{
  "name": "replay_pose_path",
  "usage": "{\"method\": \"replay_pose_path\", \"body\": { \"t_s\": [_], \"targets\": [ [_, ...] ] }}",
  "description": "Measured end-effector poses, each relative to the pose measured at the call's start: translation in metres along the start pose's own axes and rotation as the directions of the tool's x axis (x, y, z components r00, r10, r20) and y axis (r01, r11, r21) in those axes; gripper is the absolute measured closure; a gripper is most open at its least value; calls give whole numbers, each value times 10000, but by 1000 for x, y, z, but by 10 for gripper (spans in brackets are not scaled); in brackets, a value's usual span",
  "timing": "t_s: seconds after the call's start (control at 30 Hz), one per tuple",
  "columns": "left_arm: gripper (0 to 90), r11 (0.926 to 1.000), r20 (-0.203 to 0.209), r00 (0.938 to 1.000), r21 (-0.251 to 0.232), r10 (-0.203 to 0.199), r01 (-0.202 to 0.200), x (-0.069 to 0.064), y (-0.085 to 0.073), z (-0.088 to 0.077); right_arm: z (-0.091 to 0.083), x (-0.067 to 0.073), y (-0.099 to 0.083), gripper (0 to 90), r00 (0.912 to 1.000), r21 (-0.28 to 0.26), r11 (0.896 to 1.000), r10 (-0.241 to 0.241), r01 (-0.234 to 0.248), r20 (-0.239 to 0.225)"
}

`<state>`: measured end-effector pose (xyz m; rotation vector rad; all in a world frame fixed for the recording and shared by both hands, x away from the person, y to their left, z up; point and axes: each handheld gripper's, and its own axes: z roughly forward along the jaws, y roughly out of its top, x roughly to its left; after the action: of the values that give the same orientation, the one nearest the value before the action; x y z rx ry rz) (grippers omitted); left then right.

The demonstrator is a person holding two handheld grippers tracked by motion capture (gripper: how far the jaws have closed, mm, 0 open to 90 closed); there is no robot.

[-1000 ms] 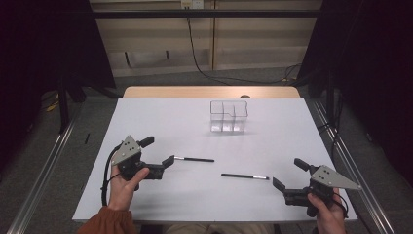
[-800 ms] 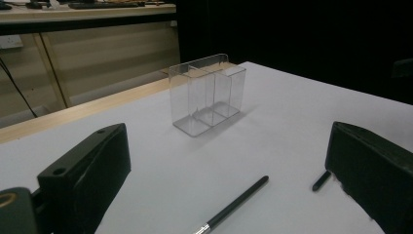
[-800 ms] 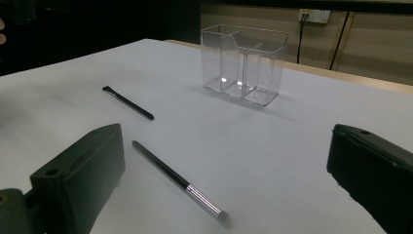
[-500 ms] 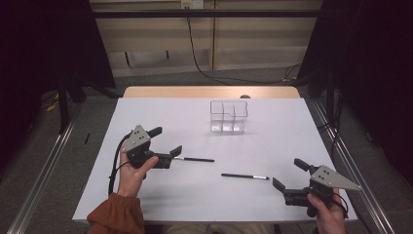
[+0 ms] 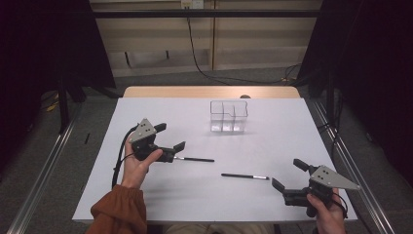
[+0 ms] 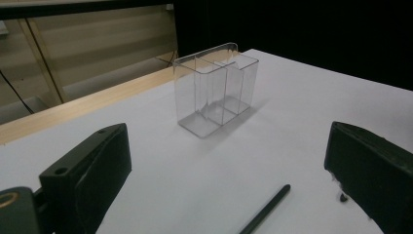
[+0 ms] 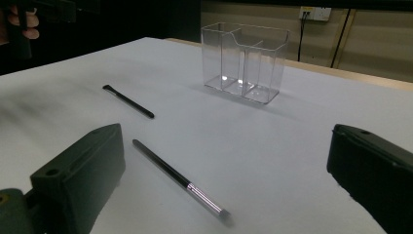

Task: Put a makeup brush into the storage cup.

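Note:
Two thin black brushes lie on the white table. One brush lies just right of my left gripper, and its tip shows low between that gripper's wide-apart jaws. The other brush, with a silver end, lies ahead of my right gripper and runs between its jaws. Both grippers are open and hold nothing. A clear divided container stands empty at the table's far middle.
The wooden far edge of the table runs behind the container. Metal rails flank the table on both sides. A cable trails over the floor at the back.
My left gripper has lifted and moved forward and to the right, closer to the near brush's end. The right gripper and both brushes have stayed put.

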<state>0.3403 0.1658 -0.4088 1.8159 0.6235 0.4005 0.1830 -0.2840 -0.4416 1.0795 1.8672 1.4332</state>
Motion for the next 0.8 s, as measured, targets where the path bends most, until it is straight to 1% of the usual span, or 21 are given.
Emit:
{"method": "replay_pose_path", "body": {
  "t_s": [0.03,0.07,0.1,0.17,0.2,0.27,0.3,0.43,0.47,0.5,0.53,0.57,0.63,0.67,0.73,0.77,0.8],
  "targets": [
    [33,9997,-33,10000,223,37,-37,1,1,1,0,0,0,2,10000,-1,10000,0,0,5],
    [41,9995,-67,9999,310,109,-107,1,2,3,0,0,0,1,10000,-8,10000,5,-5,5],
    [43,9986,-74,9996,458,262,-258,2,3,5,0,0,0,2,10000,6,10000,12,-12,7],
    [43,9986,53,9998,475,214,-216,2,4,9,0,0,0,2,10000,42,10000,40,-40,-23],
    [43,9976,135,9997,654,215,-224,3,5,11,0,0,0,2,10000,49,10000,43,-43,-31],
    [42,9931,301,9990,1123,317,-349,5,5,15,0,0,0,2,10000,43,10000,28,-28,-47],
    [42,9912,311,9989,1259,362,-398,5,5,17,0,0,0,2,10000,47,10000,31,-31,-52],
    [40,9862,437,9980,1574,453,-516,7,8,21,0,0,-1,1,10000,52,10000,36,-36,-32],
    [40,9830,477,9979,1762,437,-515,7,8,22,1,0,-1,2,10000,49,10000,42,-41,-31],
    [44,9767,697,9968,2078,398,-535,7,9,23,1,0,-1,2,10000,57,10000,36,-35,-36],
    [60,9686,815,9953,2383,524,-705,7,10,24,1,0,-1,2,10000,69,10000,26,-26,-37],
    [69,9637,775,9948,2536,663,-839,7,10,26,1,0,-1,2,10000,78,10000,2,-1,-50],
    [64,9595,866,9945,2701,591,-805,8,11,28,1,0,-1,2,10000,89,10000,-21,22,-59],
    [64,9537,923,9933,2858,696,-934,9,12,29,1,0,-1,2,10000,89,10000,-20,21,-48],
    [63,9457,985,9924,3089,735,-1007,8,12,31,1,0,-1,2,10000,93,10000,-17,18,-51],
    [64,9356,1111,9905,3342,810,-1140,9,13,32,1,0,-1,2,10000,88,10000,-24,24,-46],
    [64,9257,1157,9881,3529,1013,-1362,9,13,33,1,0,-1,2,10000,87,10000,-24,24,-40]
  ]
}}
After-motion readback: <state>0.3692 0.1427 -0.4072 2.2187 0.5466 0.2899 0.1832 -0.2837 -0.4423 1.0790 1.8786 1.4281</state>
